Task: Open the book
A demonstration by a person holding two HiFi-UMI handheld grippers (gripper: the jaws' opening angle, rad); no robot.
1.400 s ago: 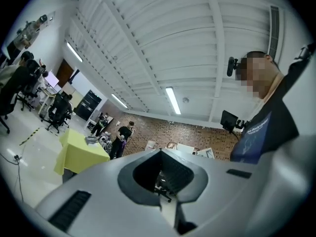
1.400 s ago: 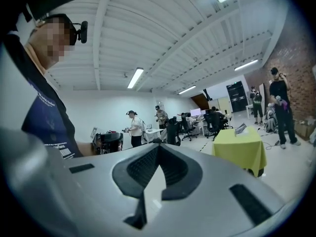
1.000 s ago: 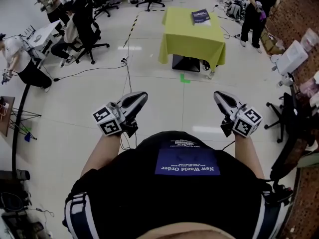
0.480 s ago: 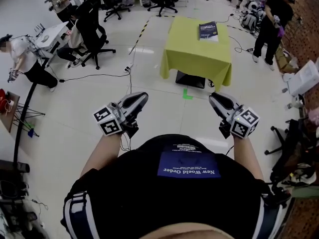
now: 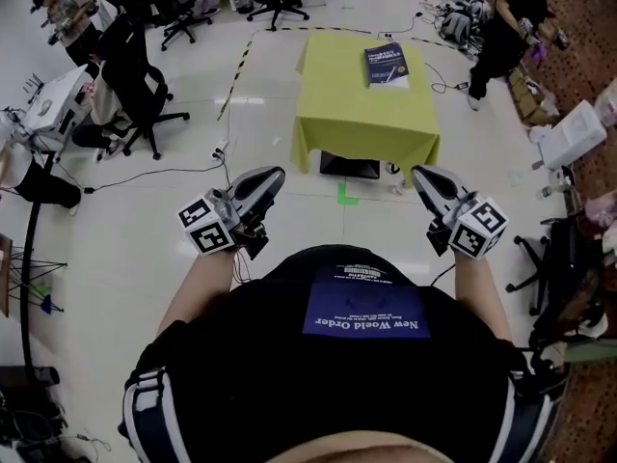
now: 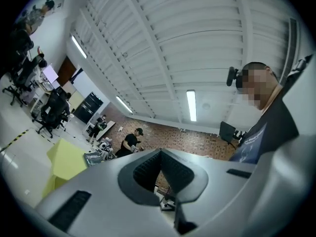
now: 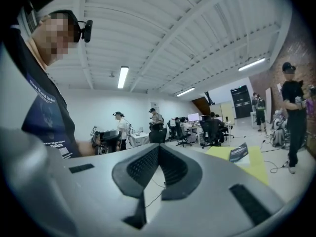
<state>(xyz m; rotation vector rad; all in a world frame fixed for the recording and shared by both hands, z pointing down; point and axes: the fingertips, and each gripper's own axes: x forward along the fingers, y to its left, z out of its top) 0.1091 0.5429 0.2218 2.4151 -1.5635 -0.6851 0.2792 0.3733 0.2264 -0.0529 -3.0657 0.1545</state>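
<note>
A dark blue book (image 5: 386, 65) lies closed at the far right of a small table with a yellow-green cloth (image 5: 362, 114), a few steps ahead of me across the floor. My left gripper (image 5: 274, 174) and right gripper (image 5: 418, 174) are held out at waist height, well short of the table, both shut with nothing between the jaws. From the left gripper view (image 6: 160, 152) the book (image 6: 93, 158) and table (image 6: 64, 157) show small at the lower left. From the right gripper view (image 7: 158, 147) the book (image 7: 238, 152) sits on the table (image 7: 254, 164) at the right.
A black box (image 5: 349, 166) stands under the table and a green tape mark (image 5: 345, 197) is on the floor before it. Black office chairs (image 5: 130, 85) and desks line the left. A person in black (image 5: 511, 13) stands right of the table. Cables cross the floor.
The table with the book has come nearer and lower in the head view as I walk toward it. Both grippers keep their pose in front of my body.
</note>
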